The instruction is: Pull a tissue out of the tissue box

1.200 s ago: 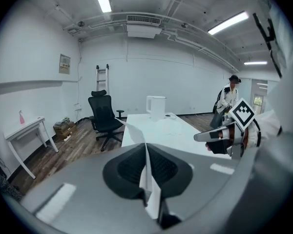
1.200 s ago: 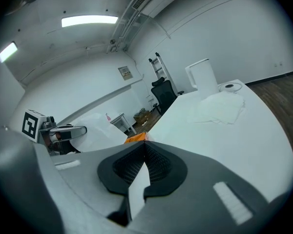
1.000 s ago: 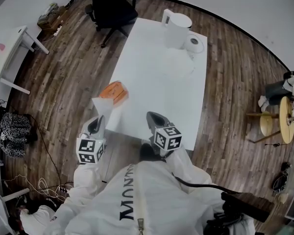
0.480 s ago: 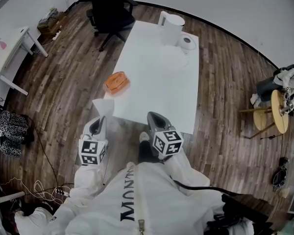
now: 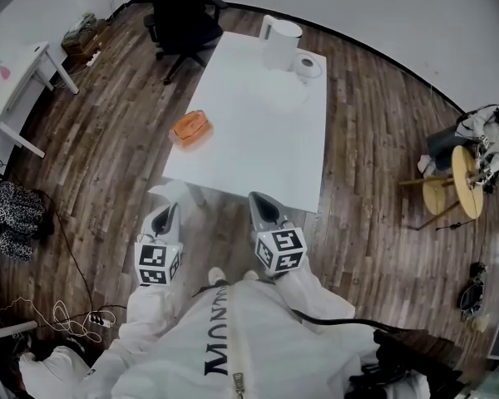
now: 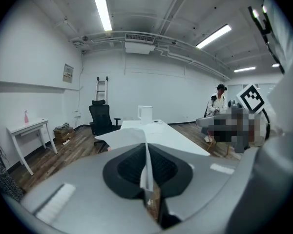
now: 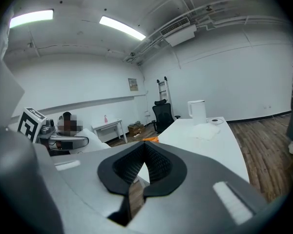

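— Clamped tight on a thin white paper tissue (image 6: 124, 138) with the left fingers (image 6: 123, 168); closed on nothing with the right fingers (image 7: 160, 167).
— Free of the orange cardboard tissue box (image 5: 191, 127)?
— Fully, and well apart from it there on the white rectangular tabletop (image 5: 258, 123). Looks done.

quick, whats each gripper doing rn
left gripper: closed, pinching the tissue
right gripper: closed, nothing in it
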Demonstrator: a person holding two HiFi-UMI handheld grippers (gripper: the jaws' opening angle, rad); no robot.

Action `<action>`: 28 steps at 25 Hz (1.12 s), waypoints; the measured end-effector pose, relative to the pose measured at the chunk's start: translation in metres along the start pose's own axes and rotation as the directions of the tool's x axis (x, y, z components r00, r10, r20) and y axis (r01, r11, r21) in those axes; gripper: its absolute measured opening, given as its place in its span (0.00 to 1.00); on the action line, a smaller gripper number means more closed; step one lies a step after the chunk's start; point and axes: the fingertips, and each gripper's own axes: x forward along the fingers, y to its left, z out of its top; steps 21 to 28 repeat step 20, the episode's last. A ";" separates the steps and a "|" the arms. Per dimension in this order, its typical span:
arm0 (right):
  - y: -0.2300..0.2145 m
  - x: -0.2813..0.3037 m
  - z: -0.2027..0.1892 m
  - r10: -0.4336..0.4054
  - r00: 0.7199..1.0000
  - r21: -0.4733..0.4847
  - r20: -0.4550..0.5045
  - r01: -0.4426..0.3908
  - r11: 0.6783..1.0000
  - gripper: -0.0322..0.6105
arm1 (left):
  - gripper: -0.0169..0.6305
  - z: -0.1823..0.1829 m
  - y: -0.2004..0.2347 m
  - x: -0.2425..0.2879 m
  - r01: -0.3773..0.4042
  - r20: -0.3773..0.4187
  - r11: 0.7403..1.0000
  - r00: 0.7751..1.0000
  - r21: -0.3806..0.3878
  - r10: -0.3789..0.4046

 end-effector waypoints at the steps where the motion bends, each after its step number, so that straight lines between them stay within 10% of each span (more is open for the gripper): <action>1: 0.000 -0.002 0.002 0.006 1.000 -0.007 0.005 -0.006 1.000 0.05 | 0.03 0.002 -0.002 0.000 -0.007 0.005 1.000 1.000 0.001 0.007; 28: -0.018 -0.020 0.014 0.051 0.998 -0.018 0.037 -0.050 0.999 0.05 | 0.03 0.023 -0.028 0.004 -0.056 0.035 0.998 0.998 0.033 0.055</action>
